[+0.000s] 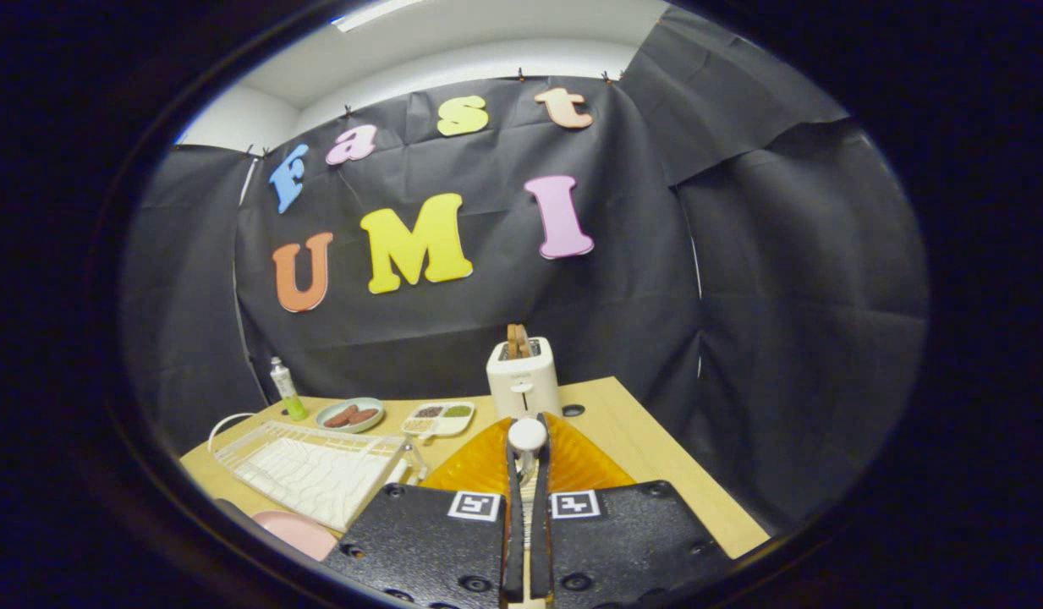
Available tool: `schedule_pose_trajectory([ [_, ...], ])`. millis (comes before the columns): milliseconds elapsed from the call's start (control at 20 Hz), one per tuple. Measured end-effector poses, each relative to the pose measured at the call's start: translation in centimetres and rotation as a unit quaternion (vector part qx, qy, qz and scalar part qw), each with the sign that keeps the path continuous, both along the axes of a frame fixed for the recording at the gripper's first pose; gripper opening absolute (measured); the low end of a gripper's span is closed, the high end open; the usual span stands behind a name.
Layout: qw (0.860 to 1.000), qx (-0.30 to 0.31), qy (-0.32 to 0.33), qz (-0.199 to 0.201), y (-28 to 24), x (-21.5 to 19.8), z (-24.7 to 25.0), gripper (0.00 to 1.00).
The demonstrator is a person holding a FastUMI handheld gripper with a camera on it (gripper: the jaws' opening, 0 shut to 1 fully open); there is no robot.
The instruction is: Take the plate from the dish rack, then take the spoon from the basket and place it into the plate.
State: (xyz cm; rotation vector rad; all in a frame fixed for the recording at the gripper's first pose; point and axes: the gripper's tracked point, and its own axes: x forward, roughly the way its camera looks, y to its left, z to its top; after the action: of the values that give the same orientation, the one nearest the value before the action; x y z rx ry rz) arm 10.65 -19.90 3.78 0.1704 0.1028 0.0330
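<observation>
Wooden tabletop (648,457), pale and backed by black cloth walls, carries the whole scene. Nearest, the gripper (527,461) shows two black fingers closed almost together on the slim handle of a white spoon (527,435), whose rounded end stands up between the fingertips. Directly under the fingers lies the amber ribbed plate (572,463), spreading to either side. At ten o'clock from the fingertips rests the white wire dish rack (314,467), with a pink dish (299,533) at its near edge. Beyond the rack, at about eleven o'clock, sit a plate of brown patties (350,414), a divided tray of condiments (439,417) and a small green-based bottle (287,389). Straight ahead at twelve o'clock stands a white toaster (523,378) holding toast (518,341).
</observation>
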Motion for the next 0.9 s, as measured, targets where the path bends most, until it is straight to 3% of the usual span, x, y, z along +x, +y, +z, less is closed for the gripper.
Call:
schedule_pose_trajectory([
  [400,0.992,-0.043,-0.002,0.120,12.9,-7.5,3.2,0.08],
  [650,0.973,-0.038,0.060,0.221,21.4,-10.9,-1.1,0.08],
  [900,0.954,-0.037,0.137,0.262,25.2,-10.9,-7.2,0.08],
])
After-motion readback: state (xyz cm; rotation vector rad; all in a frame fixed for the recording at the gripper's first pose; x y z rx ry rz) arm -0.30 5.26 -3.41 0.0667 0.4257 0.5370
